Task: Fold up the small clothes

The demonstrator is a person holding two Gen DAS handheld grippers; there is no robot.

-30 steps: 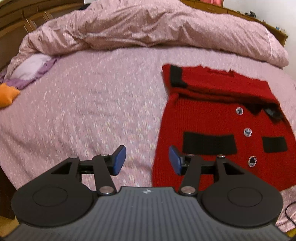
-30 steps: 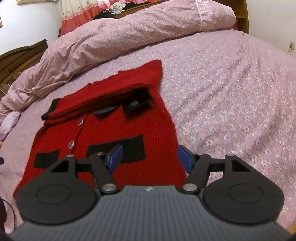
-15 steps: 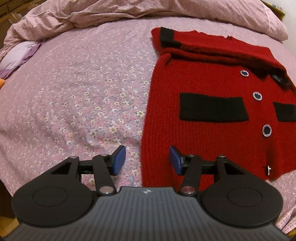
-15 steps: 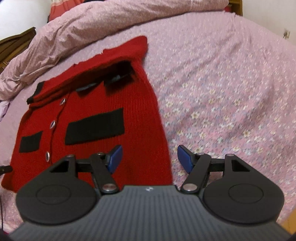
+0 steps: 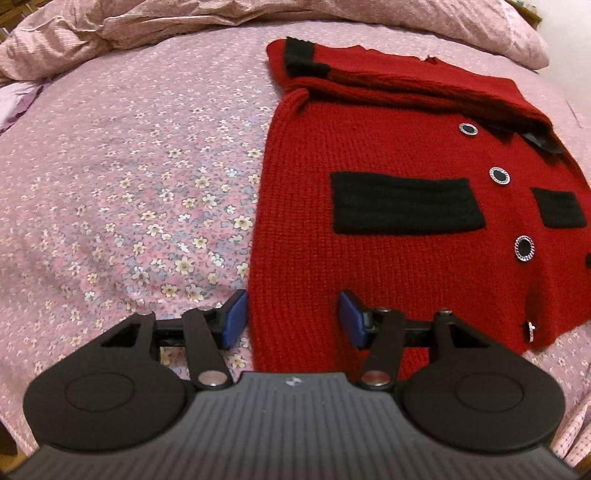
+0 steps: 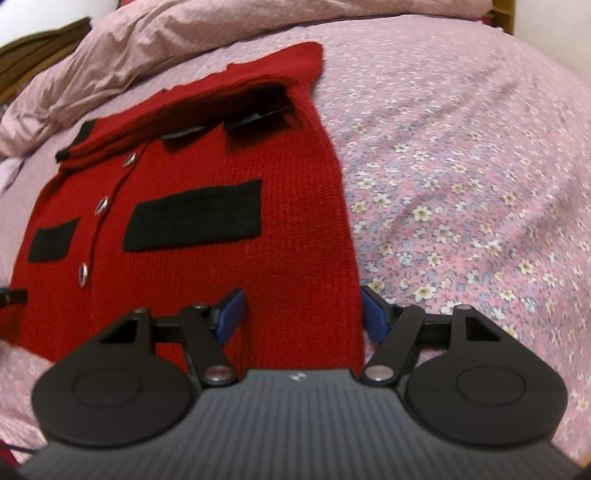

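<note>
A small red knitted cardigan (image 5: 388,266) with black pocket patches and round buttons lies flat on the bed, its sleeves folded across the top. It also shows in the right wrist view (image 6: 229,266). My left gripper (image 5: 291,317) is open, low over the cardigan's near left hem corner, its blue pads either side of the edge. My right gripper (image 6: 301,314) is open over the near right hem corner, jaws straddling the right edge. Neither holds cloth.
The bed has a pink floral sheet (image 5: 129,184) spreading left of the cardigan and right of it (image 6: 461,184). A rumpled pink duvet (image 5: 221,18) lies across the far side. Dark wooden furniture (image 6: 37,48) stands behind it.
Both grippers have moved forward and down toward the cardigan's near hem, each ending over a bottom corner. Both stayed open. The cardigan has not moved.
</note>
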